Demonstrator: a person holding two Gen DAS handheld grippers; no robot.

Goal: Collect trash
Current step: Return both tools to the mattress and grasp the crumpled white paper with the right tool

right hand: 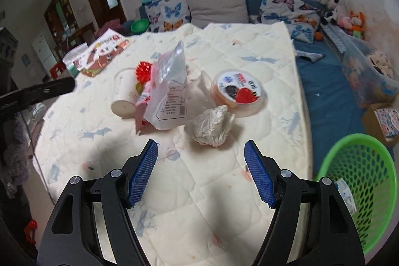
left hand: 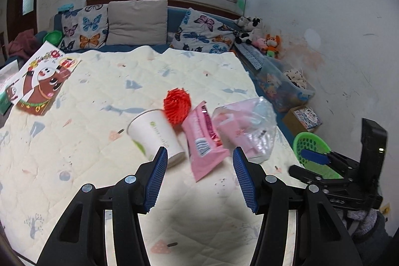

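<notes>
We hold both the left gripper and right gripper wide open and empty; crumpled foil ball lies on bed just beyond right fingers—light, crushable, pinch across its middle.

left gripper: jaws spread wide, nothing between the blue ribbed pads, pointing forward and angled downward.
right gripper: jaws spread wide, blue pads bare, tilted downward.
right gripper in the left wrist view: low at the right edge, seen side-on, one blue pad showing.
left gripper in the right wrist view: a black finger reaching in from the left edge.
</notes>
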